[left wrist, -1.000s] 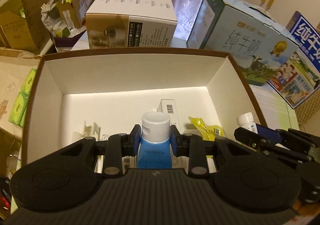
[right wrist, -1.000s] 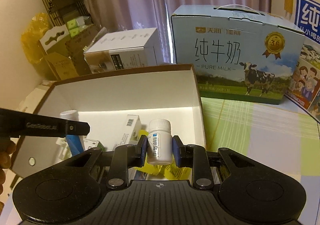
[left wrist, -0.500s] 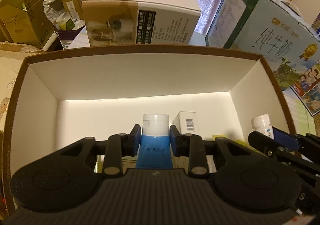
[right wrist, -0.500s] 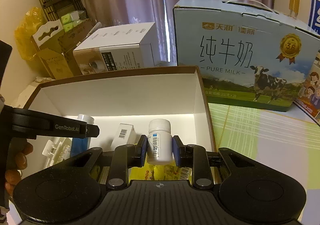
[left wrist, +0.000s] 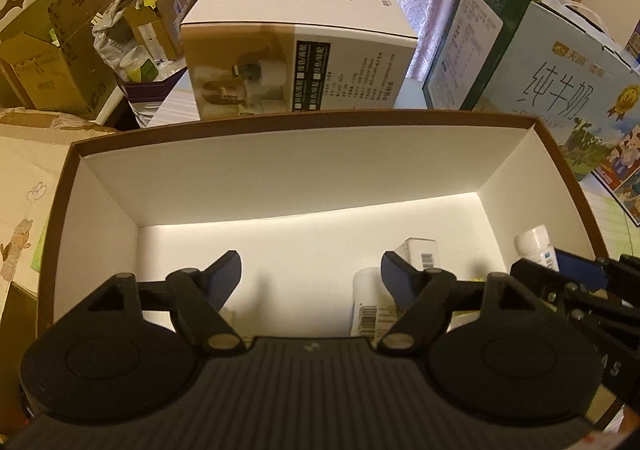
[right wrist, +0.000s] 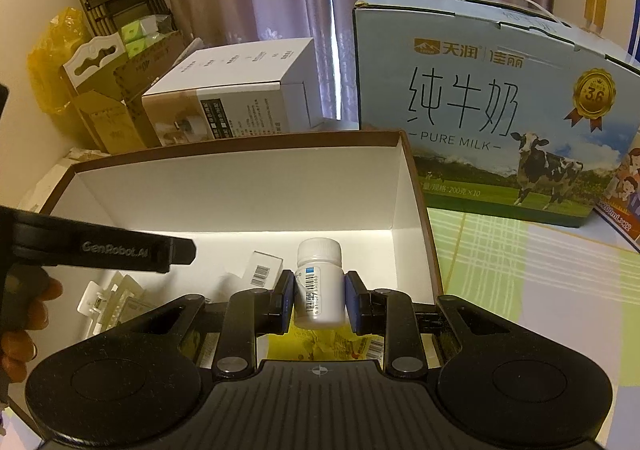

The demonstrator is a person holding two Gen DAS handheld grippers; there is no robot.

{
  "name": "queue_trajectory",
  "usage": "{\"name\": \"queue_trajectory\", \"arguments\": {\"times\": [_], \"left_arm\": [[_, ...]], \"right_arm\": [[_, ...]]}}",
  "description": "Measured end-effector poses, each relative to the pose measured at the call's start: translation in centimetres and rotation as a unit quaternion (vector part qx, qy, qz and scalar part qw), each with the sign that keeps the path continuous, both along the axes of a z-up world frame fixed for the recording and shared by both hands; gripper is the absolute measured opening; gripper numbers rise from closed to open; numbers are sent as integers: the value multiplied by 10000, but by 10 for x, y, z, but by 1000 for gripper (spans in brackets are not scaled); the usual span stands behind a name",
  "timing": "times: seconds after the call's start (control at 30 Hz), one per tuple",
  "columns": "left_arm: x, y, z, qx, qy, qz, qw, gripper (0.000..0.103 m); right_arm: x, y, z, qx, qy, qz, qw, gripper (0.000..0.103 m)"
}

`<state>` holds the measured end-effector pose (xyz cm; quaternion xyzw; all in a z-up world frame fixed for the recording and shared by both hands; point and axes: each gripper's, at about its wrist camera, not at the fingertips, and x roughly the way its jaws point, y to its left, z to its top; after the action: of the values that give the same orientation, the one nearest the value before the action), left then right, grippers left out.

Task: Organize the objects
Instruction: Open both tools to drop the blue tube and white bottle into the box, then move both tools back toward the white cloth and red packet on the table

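An open brown-rimmed box with a white inside [left wrist: 280, 177] [right wrist: 240, 185] fills both views. My left gripper [left wrist: 311, 274] is open and empty above the box's inside. The blue tube with a white cap [left wrist: 370, 304] lies on the box floor, partly hidden behind my right finger. My right gripper [right wrist: 319, 296] is shut on a white pill bottle [right wrist: 320, 282] with a barcode label, held over the box's right side; the bottle also shows in the left wrist view [left wrist: 536, 246].
A small white carton with a barcode [left wrist: 418, 254] [right wrist: 262, 270], a yellow packet [right wrist: 320, 342] and clear plastic packaging [right wrist: 108, 302] lie in the box. A white-and-tan carton [left wrist: 296, 57] and a blue milk carton [right wrist: 492, 105] stand behind. Cardboard boxes [left wrist: 52, 61] stand left.
My left gripper has opened and let go of the blue tube, which now lies on the box floor. Both grippers have moved further over the box.
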<state>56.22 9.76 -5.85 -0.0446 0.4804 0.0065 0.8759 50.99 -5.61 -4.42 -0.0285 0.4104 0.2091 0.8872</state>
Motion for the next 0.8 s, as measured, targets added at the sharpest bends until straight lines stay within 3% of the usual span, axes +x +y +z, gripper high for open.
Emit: {"name": "queue_trajectory", "arguments": {"times": [0.33, 0.47, 0.8], "left_arm": [[-13, 0, 5, 147, -15, -101, 9998, 95], [-25, -6, 7, 405, -145, -247, 9988, 98], [-54, -2, 19, 340, -297, -231, 9987, 99]], "right_arm": [[7, 0, 1, 88, -135, -324, 9993, 26], [1, -7, 6, 329, -195, -378, 9986, 53], [-36, -24, 15, 449, -223, -139, 9986, 60]]}}
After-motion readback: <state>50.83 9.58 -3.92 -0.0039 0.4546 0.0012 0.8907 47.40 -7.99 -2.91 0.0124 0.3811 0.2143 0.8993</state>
